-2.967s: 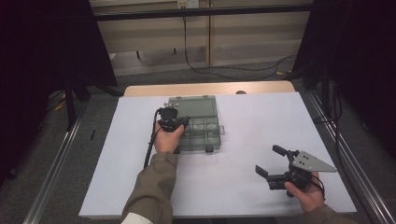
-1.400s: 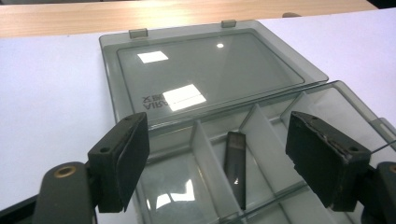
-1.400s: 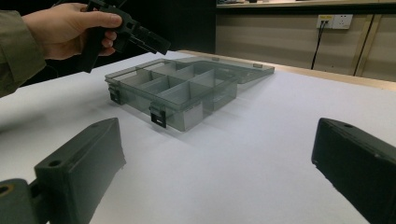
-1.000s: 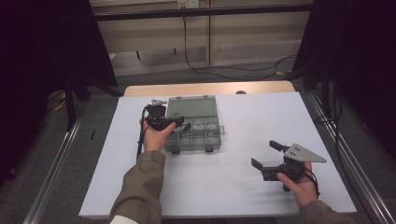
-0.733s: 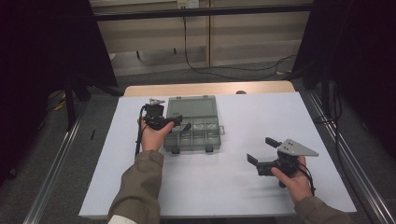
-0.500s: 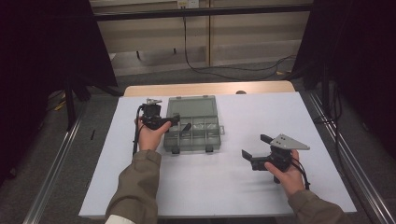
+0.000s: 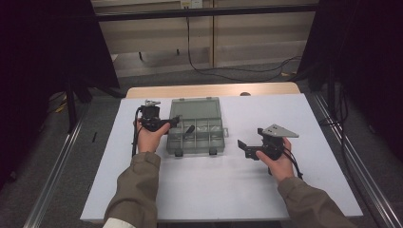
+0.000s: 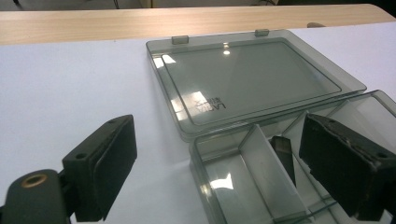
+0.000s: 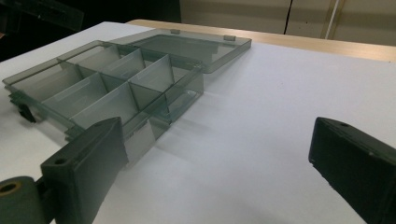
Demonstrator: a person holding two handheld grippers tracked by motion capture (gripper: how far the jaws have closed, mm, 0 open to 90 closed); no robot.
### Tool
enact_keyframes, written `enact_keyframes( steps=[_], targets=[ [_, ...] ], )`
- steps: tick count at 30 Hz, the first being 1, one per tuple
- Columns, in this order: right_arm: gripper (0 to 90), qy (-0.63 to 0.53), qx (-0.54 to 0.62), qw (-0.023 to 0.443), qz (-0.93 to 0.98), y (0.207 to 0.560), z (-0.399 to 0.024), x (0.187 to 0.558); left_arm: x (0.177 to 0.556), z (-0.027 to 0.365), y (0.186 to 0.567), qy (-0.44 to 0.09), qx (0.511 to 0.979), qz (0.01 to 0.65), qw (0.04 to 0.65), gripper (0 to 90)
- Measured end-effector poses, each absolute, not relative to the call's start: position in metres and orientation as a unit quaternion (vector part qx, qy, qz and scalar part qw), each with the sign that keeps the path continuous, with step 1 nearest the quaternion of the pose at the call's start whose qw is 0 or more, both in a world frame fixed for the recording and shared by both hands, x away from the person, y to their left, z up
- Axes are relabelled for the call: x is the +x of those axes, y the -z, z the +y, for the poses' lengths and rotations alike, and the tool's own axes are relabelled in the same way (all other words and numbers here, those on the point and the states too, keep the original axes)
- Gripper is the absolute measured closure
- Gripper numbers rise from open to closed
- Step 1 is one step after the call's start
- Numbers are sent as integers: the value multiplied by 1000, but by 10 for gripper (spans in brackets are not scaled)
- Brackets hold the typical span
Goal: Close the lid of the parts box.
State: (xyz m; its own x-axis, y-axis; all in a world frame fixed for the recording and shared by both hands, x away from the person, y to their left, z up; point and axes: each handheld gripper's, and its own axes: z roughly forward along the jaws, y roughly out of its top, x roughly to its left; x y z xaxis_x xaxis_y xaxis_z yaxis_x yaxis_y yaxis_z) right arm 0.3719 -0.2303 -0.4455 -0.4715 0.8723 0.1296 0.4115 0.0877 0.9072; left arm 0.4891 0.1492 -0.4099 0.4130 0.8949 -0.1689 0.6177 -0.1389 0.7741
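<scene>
A smoky clear organizer box [image 7: 196, 137] lies open at the middle back of the white table, its lid [image 7: 195, 108] flat behind the divided tray. My left gripper [image 7: 170, 124] is open at the tray's left back corner. In the left gripper view [image 8: 215, 172] one jaw hangs over the bare table and the other over the compartments [image 8: 243, 186]. A small dark shape [image 8: 282, 151] shows behind a divider. My right gripper [image 7: 251, 137] stands open to the right of the box, pointing at it with nothing between its jaws [image 9: 215, 172]. The tray [image 9: 107, 84] is a short way ahead of it.
The white table top [image 7: 214, 190] spreads wide in front of and to the right of the box. A wooden strip [image 7: 214, 90] runs along its back edge. Metal rails [image 7: 351, 156] flank the table, and a dark cable [image 7: 209, 66] lies on the floor beyond.
My right gripper has moved left and a little forward, closer to the box. My left gripper has drawn back leftward from over the tray to its left edge. The box lies as before.
</scene>
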Motion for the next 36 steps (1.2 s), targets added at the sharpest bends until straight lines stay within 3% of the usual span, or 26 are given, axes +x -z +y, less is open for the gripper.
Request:
enact_keyframes(
  steps=[27,36],
  targets=[
    [38,-441,512,258,691,443,-213,443,501,163,414,-169,728,533,398,140],
    [103,-433,533,250,682,444,-210,462,507,167,415,-175,725,537,394,183]
  ],
)
